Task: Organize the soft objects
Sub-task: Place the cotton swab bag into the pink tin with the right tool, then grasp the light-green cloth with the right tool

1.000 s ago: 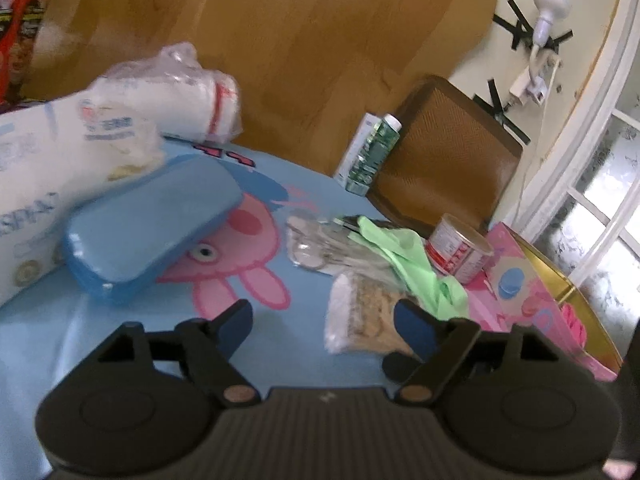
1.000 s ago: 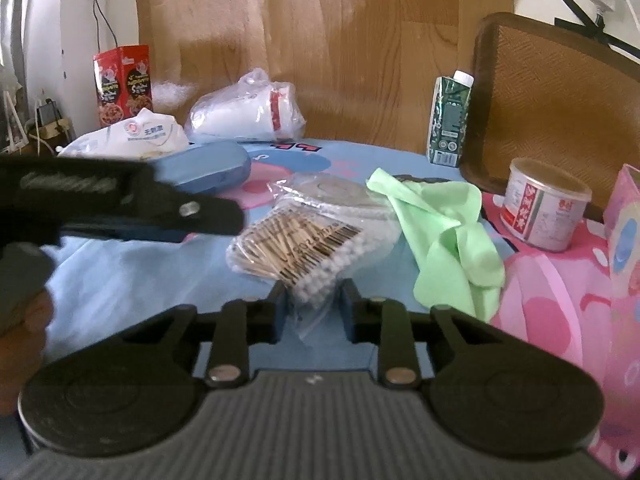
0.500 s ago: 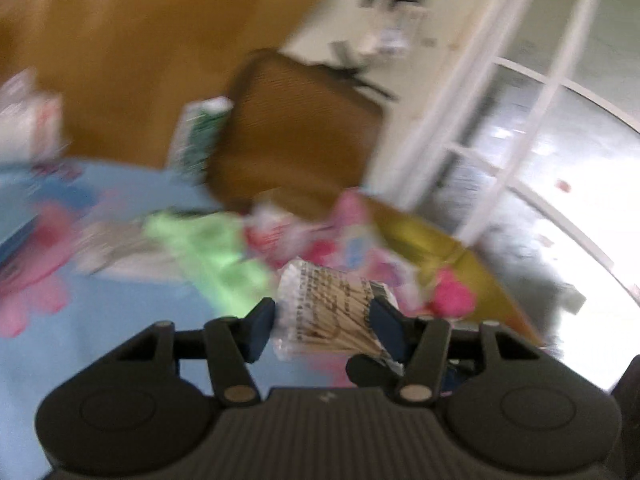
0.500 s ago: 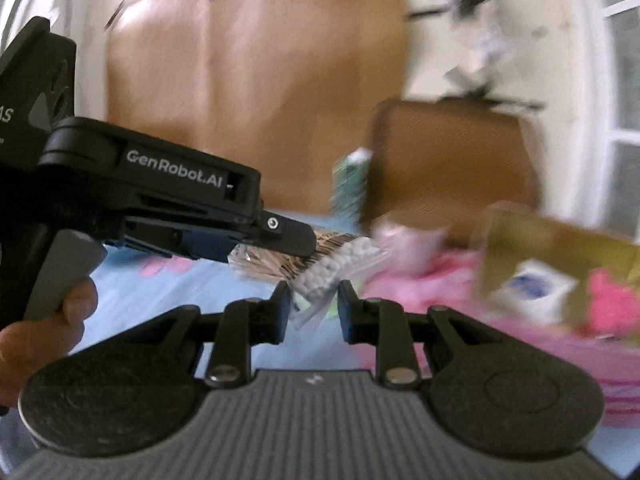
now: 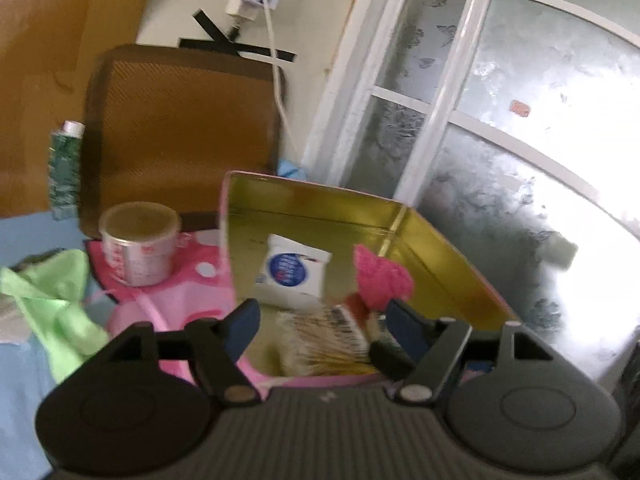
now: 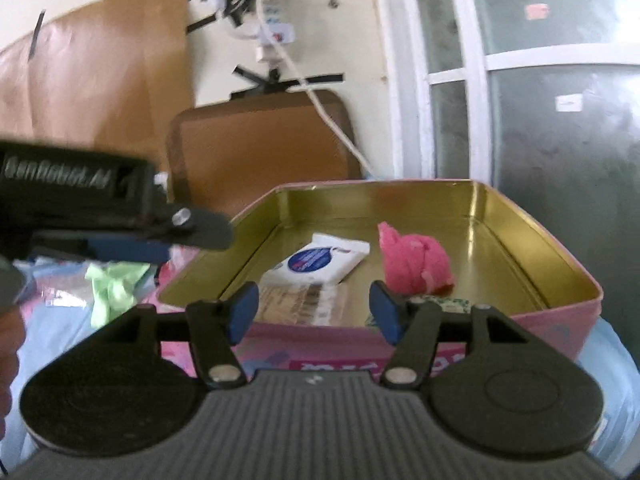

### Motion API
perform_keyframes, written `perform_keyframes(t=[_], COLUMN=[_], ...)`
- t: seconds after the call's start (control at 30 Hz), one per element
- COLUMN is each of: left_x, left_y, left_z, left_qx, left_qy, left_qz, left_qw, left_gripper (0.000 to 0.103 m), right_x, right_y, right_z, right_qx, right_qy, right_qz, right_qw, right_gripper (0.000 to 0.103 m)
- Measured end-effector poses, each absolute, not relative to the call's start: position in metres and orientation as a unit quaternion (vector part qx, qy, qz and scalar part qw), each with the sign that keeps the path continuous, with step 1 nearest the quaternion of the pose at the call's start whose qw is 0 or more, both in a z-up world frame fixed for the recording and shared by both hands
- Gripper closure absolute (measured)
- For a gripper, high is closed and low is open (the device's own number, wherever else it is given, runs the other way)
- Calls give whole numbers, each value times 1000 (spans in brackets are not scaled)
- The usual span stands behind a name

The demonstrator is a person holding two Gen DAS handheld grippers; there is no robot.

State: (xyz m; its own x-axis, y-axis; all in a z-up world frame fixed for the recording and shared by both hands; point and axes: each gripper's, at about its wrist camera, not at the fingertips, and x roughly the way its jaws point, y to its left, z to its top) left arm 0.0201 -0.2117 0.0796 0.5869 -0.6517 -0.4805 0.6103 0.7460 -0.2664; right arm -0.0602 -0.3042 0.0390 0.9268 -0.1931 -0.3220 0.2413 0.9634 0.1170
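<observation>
- Cotton-swab bag (image 6: 298,302), a thin clear packet of wooden sticks with white tips, lies inside the tin (image 6: 568,276) against its near wall, toward the near-left corner; in the left wrist view it (image 5: 320,334) is blurred.
- Left hand-held gripper (image 5: 320,324) hangs over the near edge of the tin, jaws spread wide, gripping nothing; the bag shows in the gap between them, and whether a fingertip touches it I cannot tell.
- Right hand-held gripper (image 6: 314,310) sits just outside the near wall, jaws also wide apart and empty.
- Handling, as a judgement: the bag looks very light and floppy, its film slippery and crinkly, the sticks stiff but easily snapped. A pinch across the sealed film edge or across the middle of the bundle should hold; a hard squeeze is not needed.
- Further in, a white tissue pack (image 6: 320,262) lies flat near the middle of the tin floor, and a pink fluffy cloth (image 6: 412,264) sits bunched to its right.
- On the counter (image 5: 20,380) left of the tin, a green cloth (image 5: 52,300) lies crumpled: limp and light, best taken at a raised fold.
- Behind it a lidded can (image 5: 138,248) stands on a pink mat, and a green carton (image 5: 64,170) stands at the far edge.
</observation>
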Motion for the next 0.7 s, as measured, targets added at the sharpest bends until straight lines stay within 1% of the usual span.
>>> perform_keyframes(t=[0.2, 0.33, 0.53, 0.7], left_x=[23, 19, 2, 1], left_y=[-176, -163, -129, -81], left_z=[86, 83, 74, 58], left_qx=[-66, -40, -31, -46], left_qy=[280, 289, 283, 280], left_qz=[-323, -269, -223, -174], left_qw=[902, 918, 932, 943], left_gripper=[31, 31, 31, 31], right_x=[-74, -87, -92, -88], right_y=[-296, -288, -268, -237], right_z=[43, 50, 54, 53], right_qx=[87, 82, 77, 53], right_qy=[127, 110, 113, 117], right_qz=[-96, -82, -49, 0], right_qw=[983, 987, 989, 992], right_gripper=[39, 39, 39, 40])
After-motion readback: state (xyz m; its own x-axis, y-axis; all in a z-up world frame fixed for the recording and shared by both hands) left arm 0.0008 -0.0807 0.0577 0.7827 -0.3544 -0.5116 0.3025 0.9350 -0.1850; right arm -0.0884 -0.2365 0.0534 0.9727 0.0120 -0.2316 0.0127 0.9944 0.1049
